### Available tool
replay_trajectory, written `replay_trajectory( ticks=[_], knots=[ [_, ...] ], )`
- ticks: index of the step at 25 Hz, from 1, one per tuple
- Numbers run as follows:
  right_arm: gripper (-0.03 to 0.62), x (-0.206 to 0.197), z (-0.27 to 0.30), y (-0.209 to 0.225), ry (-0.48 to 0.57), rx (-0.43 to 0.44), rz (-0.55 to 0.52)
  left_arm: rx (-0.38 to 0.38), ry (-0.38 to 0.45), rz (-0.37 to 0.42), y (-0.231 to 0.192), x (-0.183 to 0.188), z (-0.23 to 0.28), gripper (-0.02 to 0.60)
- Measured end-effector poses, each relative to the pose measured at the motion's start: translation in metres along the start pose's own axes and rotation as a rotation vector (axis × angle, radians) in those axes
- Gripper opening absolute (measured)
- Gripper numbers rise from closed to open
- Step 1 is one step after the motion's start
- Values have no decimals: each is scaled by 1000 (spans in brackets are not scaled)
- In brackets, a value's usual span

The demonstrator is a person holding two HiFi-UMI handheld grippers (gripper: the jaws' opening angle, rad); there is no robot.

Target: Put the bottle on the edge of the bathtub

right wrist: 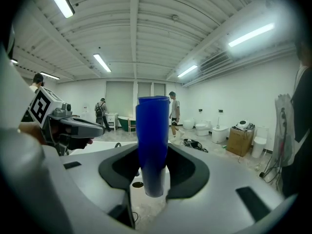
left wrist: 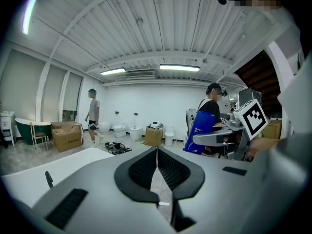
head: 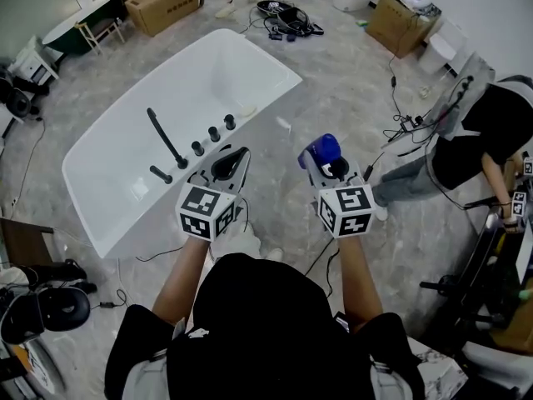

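A blue bottle (head: pixel 322 147) stands upright between the jaws of my right gripper (head: pixel 331 167), which is shut on it above the grey floor. In the right gripper view the bottle (right wrist: pixel 152 140) fills the gap between the dark pads. My left gripper (head: pixel 239 153) is shut with nothing in it; its pads meet in a thin line (left wrist: pixel 156 152). It hangs just off the near edge of the white bathtub (head: pixel 133 213). Black taps and a faucet (head: pixel 166 140) stand on that edge. The left gripper view shows the bottle (left wrist: pixel 197 129) to the right.
Cardboard boxes (head: pixel 162 2) (head: pixel 398 19) and a tangle of cables (head: pixel 287 19) lie beyond the tub. A person (head: pixel 479 136) sits at the right by more cables. Another person (left wrist: pixel 93 113) walks at the far end. A dark chair (head: pixel 42 307) stands at the lower left.
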State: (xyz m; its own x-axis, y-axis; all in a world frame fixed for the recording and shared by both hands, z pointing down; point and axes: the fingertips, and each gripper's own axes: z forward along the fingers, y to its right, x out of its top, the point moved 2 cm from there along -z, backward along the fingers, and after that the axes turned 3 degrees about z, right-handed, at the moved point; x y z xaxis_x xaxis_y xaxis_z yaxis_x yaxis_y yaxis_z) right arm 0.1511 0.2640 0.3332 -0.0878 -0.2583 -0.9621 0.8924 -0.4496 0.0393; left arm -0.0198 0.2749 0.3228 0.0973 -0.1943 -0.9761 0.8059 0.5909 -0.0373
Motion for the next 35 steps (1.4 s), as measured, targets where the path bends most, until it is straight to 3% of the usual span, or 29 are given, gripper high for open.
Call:
replay_trajectory(
  ticks=[14,29,35],
  knots=[
    [160,14,87,26,-34,27,-11,20,-5,-27,-64,8,67,20],
    [160,76,236,69,-28,-6,9,-35,6,-7,-184,58,176,15],
    [160,87,288,68,-37,-28,21,-66,-2,-19,-233,60,203,15]
  ],
)
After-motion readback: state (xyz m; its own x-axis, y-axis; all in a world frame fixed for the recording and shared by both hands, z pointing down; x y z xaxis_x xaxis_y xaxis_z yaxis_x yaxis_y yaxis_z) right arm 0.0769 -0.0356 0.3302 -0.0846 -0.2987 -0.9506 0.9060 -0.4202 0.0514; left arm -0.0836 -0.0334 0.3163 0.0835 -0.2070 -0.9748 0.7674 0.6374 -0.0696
